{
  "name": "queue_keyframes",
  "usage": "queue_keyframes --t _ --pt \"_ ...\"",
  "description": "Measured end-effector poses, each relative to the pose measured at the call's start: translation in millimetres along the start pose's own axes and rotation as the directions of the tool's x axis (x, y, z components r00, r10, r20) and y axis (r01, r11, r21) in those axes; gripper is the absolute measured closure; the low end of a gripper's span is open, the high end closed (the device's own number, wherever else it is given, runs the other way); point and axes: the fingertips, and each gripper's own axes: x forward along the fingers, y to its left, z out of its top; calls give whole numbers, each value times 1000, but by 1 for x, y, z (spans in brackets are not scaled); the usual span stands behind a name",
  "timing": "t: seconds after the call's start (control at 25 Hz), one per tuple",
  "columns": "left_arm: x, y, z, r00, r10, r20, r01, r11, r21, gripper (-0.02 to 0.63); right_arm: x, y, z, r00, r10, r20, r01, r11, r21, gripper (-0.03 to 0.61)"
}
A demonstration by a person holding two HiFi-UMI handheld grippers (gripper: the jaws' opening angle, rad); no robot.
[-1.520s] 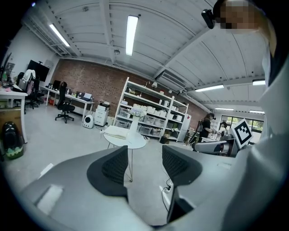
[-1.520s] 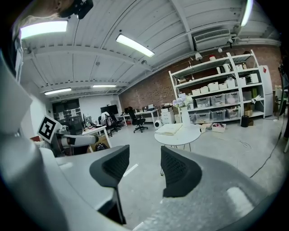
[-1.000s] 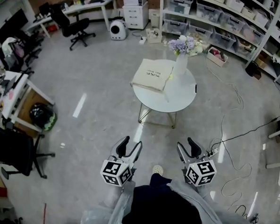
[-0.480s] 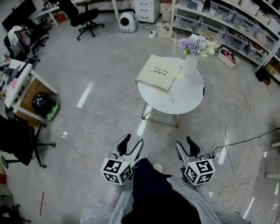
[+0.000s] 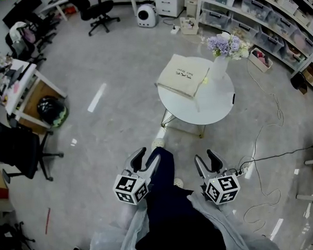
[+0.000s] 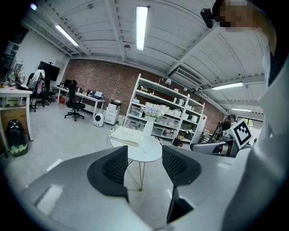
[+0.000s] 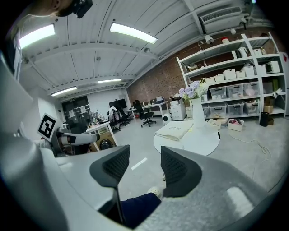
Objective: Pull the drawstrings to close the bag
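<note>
A cream cloth bag (image 5: 183, 76) lies flat on the left part of a round white table (image 5: 208, 104), well ahead of me; a thin drawstring trails from it across the tabletop. The bag (image 6: 125, 135) also shows in the left gripper view, and the bag (image 7: 174, 130) in the right gripper view. My left gripper (image 5: 146, 158) and right gripper (image 5: 208, 161) hang open and empty over the floor, far short of the table. In the left gripper view the left gripper (image 6: 143, 164) frames the table; in the right gripper view the right gripper (image 7: 142, 166) does too.
A white vase of lilac flowers (image 5: 223, 53) stands on the table's far right. Cables (image 5: 268, 136) cross the floor at right. Shelving with bins (image 5: 266, 9) lines the back right. A desk (image 5: 17, 88) and black chairs (image 5: 20, 151) stand at left.
The table with the bag has come closer and lower in the head view as the person walks toward it. Both grippers stay open in front of the body.
</note>
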Motion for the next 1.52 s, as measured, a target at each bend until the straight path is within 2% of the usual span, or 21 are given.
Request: queue_keyframes --t 0.36,0.56,0.92,1.2,1.52 --pt "44 46 28 1000 -7 10 7 1000 -8 377 57 -14 29 1000 -9 0 9 1000 -17 365" --pt "84 81 64 999 -32 10 32 999 3 377 102 -27 65 999 -39 17 40 999 -12 365" --pt "159 146 133 992 -125 -3 125 991 50 379 181 -44 125 991 -123 52 123 992 8 365" --pt "210 185 162 975 -215 -59 219 973 68 379 227 -52 146 978 -205 48 202 978 56 365" --pt "251 211 166 940 -318 -125 332 937 110 378 264 -61 144 954 -292 63 285 953 100 365"
